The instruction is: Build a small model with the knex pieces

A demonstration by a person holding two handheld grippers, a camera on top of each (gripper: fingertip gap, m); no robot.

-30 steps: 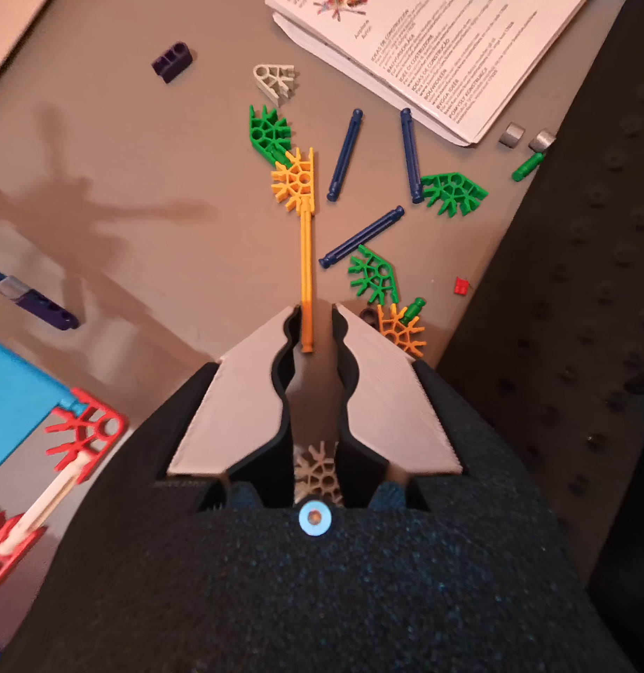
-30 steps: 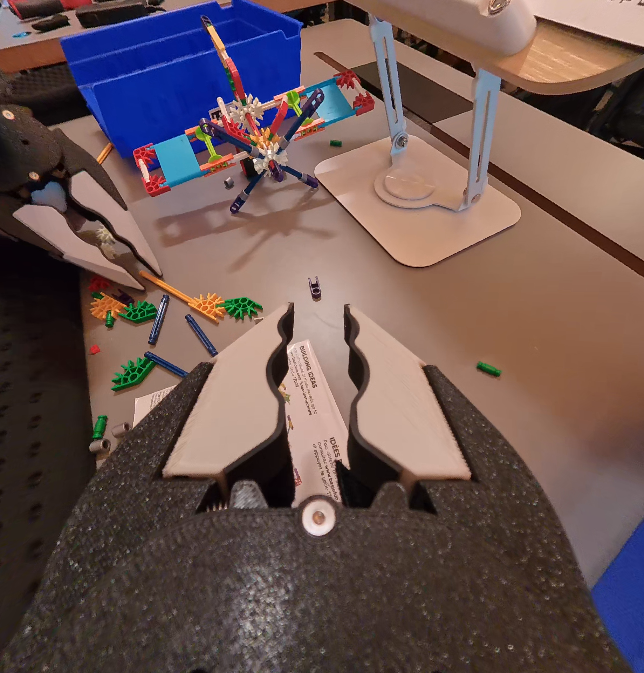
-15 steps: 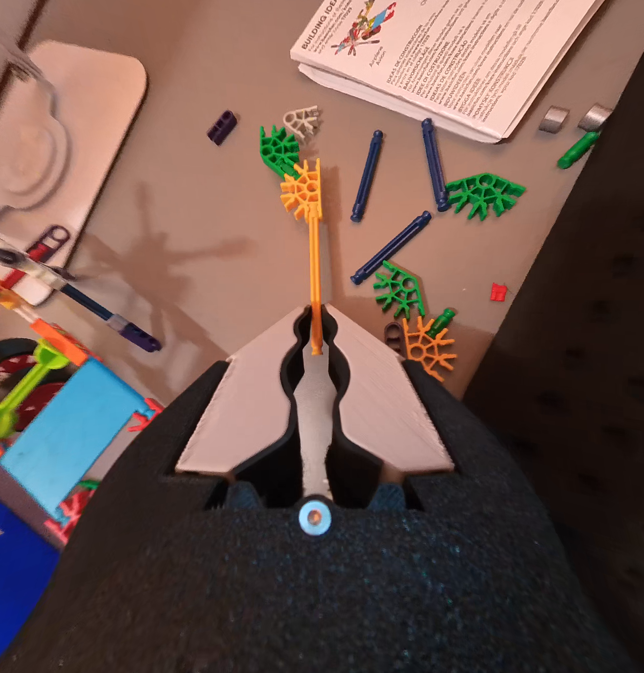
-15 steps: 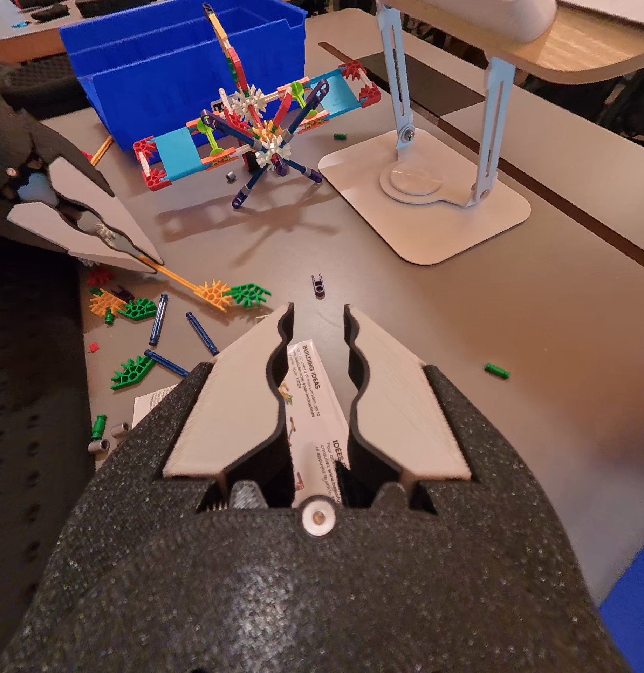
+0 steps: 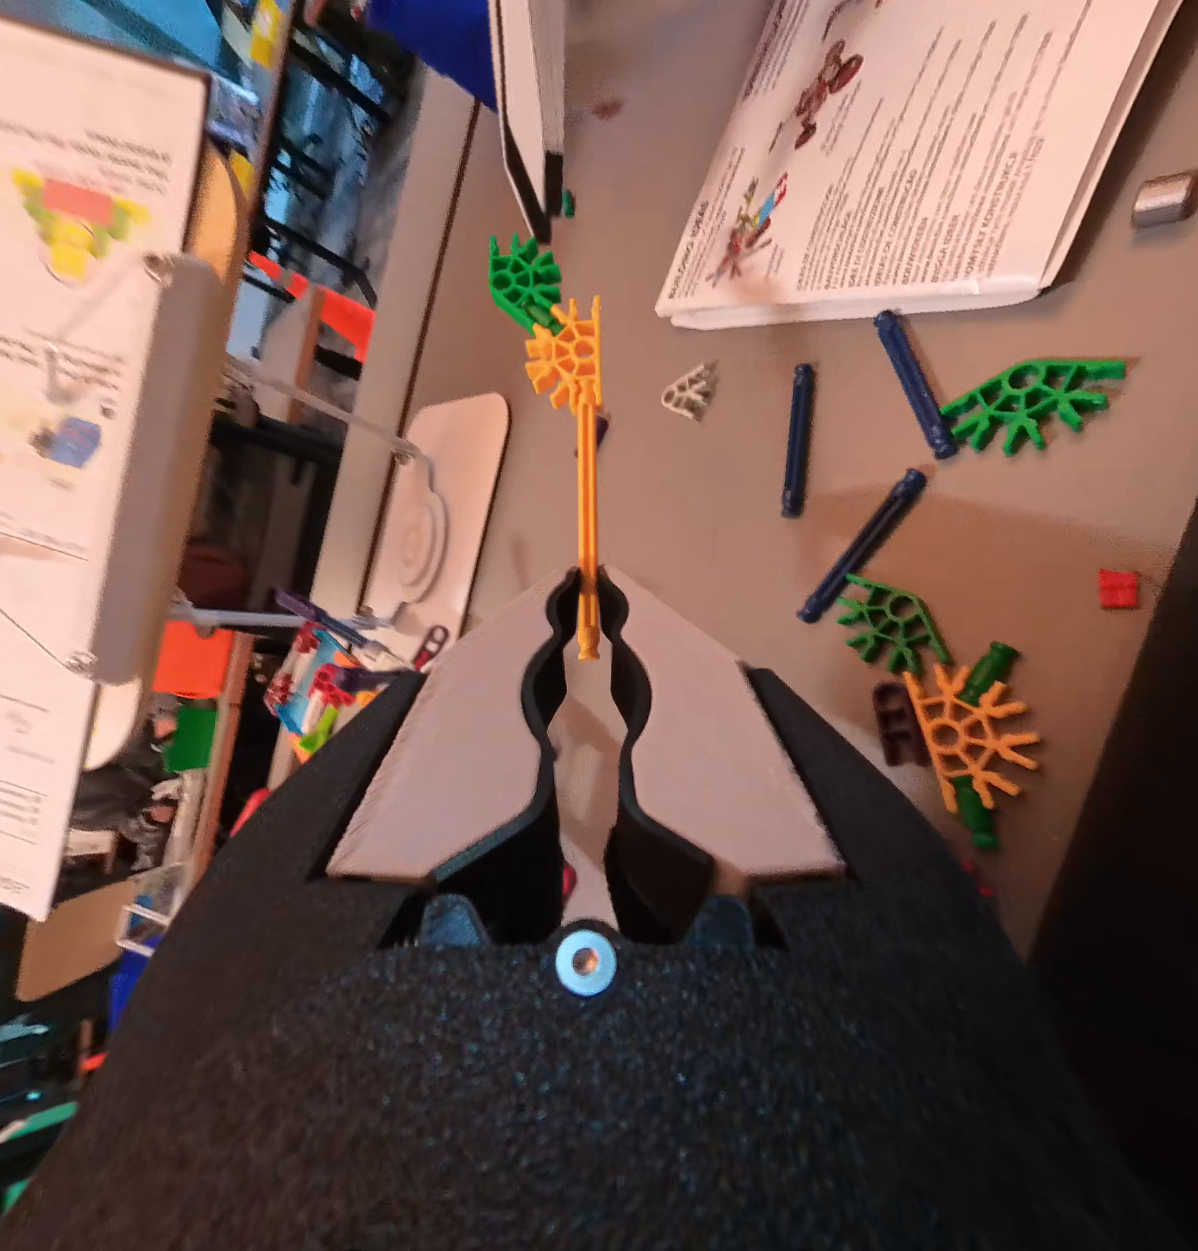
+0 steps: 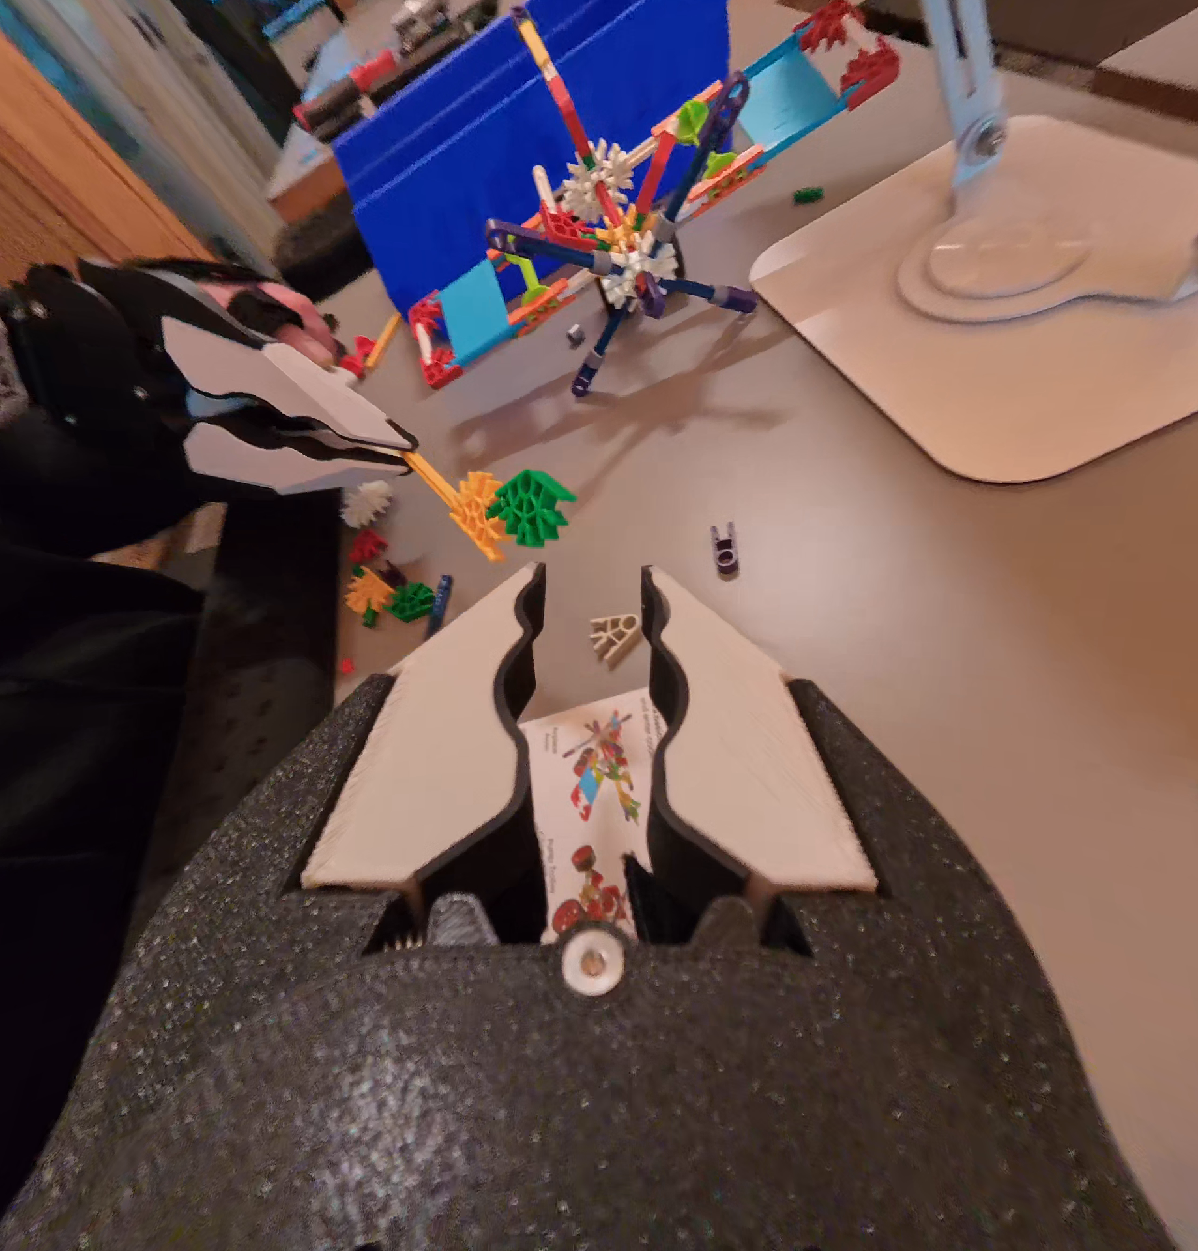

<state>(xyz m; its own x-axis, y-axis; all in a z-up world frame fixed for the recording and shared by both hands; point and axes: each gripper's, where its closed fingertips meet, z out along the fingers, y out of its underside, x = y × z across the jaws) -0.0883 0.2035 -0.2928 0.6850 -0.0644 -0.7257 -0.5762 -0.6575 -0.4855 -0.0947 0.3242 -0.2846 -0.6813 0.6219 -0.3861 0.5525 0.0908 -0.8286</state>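
Our left gripper (image 5: 588,575) pinched the near end of the orange rod (image 5: 587,501), clear of the table (image 6: 921,643); its far end carried an orange connector (image 5: 568,359) joined to a green connector (image 5: 523,279). Our right gripper (image 6: 593,575) hung open, empty, above a grey connector (image 6: 613,636) and a booklet (image 6: 600,799).

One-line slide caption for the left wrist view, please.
Left claw shut on an orange rod tipped with orange and green connectors, raised above scattered pieces.
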